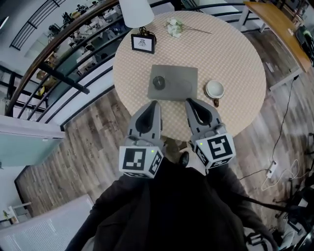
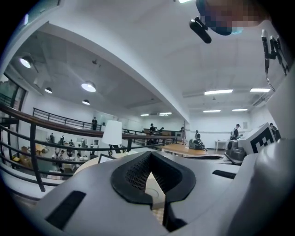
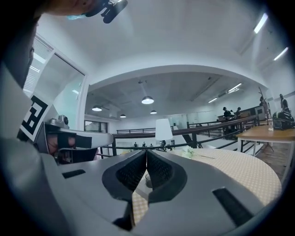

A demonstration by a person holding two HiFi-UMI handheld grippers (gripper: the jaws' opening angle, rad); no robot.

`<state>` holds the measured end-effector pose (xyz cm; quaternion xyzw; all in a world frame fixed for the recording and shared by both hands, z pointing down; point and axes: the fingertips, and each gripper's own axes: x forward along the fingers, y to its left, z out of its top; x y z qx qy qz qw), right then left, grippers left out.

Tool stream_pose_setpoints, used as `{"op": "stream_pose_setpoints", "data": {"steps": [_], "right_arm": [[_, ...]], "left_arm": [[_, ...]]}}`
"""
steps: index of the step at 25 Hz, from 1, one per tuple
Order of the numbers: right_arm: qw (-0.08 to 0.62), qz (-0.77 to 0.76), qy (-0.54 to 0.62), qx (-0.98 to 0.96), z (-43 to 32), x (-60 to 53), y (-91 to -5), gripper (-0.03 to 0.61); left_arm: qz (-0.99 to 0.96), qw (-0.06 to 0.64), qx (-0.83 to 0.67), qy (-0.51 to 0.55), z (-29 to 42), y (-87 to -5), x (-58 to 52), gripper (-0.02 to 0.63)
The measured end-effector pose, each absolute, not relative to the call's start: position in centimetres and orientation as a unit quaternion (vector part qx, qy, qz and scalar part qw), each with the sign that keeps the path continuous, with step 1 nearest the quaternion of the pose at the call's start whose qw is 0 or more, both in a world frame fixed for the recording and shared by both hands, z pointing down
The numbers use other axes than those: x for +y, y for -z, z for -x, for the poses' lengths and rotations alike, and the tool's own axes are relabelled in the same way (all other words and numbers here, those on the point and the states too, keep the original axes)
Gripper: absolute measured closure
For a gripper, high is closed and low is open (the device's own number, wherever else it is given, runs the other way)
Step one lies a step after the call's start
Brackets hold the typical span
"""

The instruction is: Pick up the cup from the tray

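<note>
Our left tongs [image 1: 153, 104] and right tongs [image 1: 190, 102] hover closed and empty before the small grey cup [image 1: 158, 82] on the flat grey tray [image 1: 184, 78]; advancing unopened, we risk toppling it.

Both my grippers, left gripper [image 1: 153, 104] and right gripper [image 1: 190, 102]: smooth matt grey plastic shells. Pads [image 3: 131, 171] are black, rubbery-looking, with a fine dimpled texture. Table [image 1: 235, 54] is covered in matt beige cloth with a small check weave. Tray [image 1: 184, 78] is flat grey, matt and smooth; can't tell the material. Cup [image 1: 158, 82] on it has a dark grey, dull finish, material unclear. White cup [image 1: 214, 89] looks like glossy ceramic. Frame [image 1: 143, 43] is black with a slight sheen. Lamp shade [image 1: 136, 12] is plain matt white. Floor [image 1: 93, 127] is grey-brown wood plank, grainy, low sheen. Handrail [image 1: 64, 37] is brown wood over dark metal bars [image 1: 64, 78]. My coat [image 1: 162, 211] is dark matt cloth.
</note>
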<state>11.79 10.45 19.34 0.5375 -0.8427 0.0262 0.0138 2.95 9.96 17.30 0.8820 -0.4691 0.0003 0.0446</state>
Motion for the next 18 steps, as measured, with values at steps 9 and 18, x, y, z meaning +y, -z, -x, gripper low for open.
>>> {"op": "stream_pose_setpoints", "data": {"steps": [9, 18], "right_arm": [[0.015, -0.524, -0.024, -0.851, -9.9, 9.4, -19.4, 0.569], [0.019, -0.524, -0.047, -0.851, -9.6, 7.5, -20.6, 0.569]], "left_arm": [[-0.883, 0.033, -0.467, -0.001, -1.5, -17.2, 9.6, 0.609], [-0.884, 0.065, -0.463, -0.003, -1.4, -18.2, 7.9, 0.609]]}}
